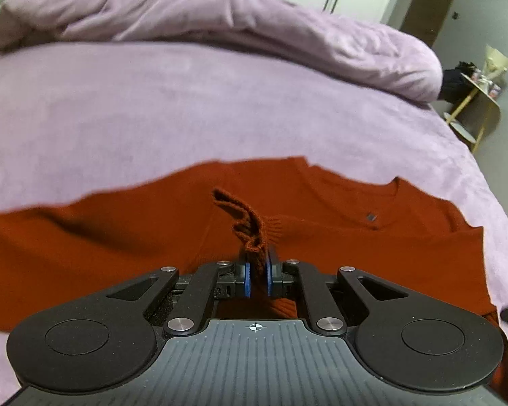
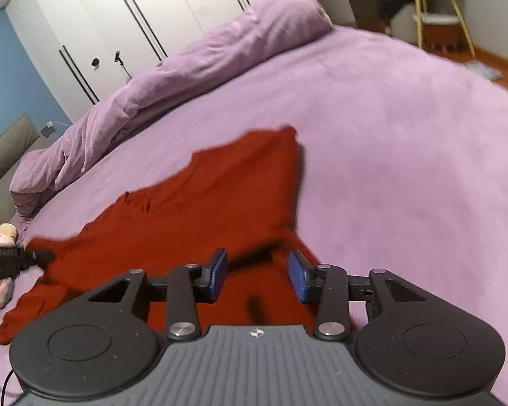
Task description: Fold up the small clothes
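Sweater: red knit sweater [image 1: 118, 243] spread flat on the bed [image 1: 152, 108], near its front edge.
Left gripper: left gripper [image 1: 258, 279] has its blue pads clamped on a bunched ribbed edge of the sweater, the cloth standing up between them.
Right gripper: right gripper [image 2: 258, 275] has its fingers spread apart with nothing between them, over the sweater's edge.
Left view only: neckline with a small dark tag [image 1: 371, 217]; side table [image 1: 481, 101] at far right.
Right view only: wardrobe [image 2: 118, 17] doors, plush toy [image 2: 0, 233] at left, and the left gripper's dark body at the sweater's left end.
Both views: rolled duvet [image 2: 172, 88] along the bed's far side.
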`<state>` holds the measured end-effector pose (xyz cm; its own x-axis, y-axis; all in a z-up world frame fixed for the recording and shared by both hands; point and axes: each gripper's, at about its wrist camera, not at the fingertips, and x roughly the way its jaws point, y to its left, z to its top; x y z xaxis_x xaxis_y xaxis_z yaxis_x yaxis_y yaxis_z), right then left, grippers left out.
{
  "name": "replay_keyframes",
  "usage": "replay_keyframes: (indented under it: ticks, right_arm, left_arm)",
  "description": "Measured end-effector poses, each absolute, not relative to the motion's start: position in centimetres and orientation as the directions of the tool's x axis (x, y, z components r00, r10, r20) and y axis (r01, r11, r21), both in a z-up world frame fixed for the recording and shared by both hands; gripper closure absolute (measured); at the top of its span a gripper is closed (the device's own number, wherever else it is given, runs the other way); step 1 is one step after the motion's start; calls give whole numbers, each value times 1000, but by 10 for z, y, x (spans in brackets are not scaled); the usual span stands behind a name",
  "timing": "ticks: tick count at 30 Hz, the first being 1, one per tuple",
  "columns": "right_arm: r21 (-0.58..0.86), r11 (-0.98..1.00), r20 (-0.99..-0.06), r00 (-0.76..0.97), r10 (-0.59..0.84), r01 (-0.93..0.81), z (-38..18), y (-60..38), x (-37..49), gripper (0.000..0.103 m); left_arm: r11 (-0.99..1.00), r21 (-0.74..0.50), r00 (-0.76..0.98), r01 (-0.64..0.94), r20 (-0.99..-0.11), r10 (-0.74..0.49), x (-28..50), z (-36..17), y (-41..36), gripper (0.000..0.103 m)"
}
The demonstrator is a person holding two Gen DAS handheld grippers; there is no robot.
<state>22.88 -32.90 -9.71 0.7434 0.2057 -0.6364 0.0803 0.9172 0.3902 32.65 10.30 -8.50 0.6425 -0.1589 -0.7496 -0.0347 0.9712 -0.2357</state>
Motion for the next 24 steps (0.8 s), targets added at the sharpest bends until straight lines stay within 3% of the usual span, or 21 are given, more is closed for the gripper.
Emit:
replay_keyframes:
  ticks: [1, 6, 8, 12, 16, 19, 24]
  right_arm:
    - [364, 928, -636, 748, 190, 74, -96, -325, 240, 52]
    - [194, 973, -702, 710, 52, 121, -108, -308, 294, 53]
    - [127, 981, -730, 683, -8, 147, -116, -302, 313, 61]
    - [130, 985, -708, 706, 15, 109, -124, -297, 324, 95]
    - [13, 991, -639, 764, -93, 131, -118, -292, 318, 96]
    - [-62, 980, -644, 742, -184, 190, -129, -295, 322, 96]
    - [-71, 982, -646, 742, -179, 176, -132, -299, 323, 96]
  left_arm:
    - [969, -243, 638, -41, -753, -161, 323, -87, 107, 93]
    - [964, -262, 640, -40, -748, -177, 332, -96, 108, 93]
    - [967, -253, 649, -24, -740, -178, 328, -95, 107, 93]
    - [977, -215, 687, 13, -707, -165, 333, -91, 98, 93]
    - [976, -214, 717, 47, -673, -182, 336, -90, 91, 93]
    - [986, -164, 680, 35, -719, -143, 346, -106, 83, 93]
    - [989, -143, 651, 24, -749, -124, 350, -121, 81, 91]
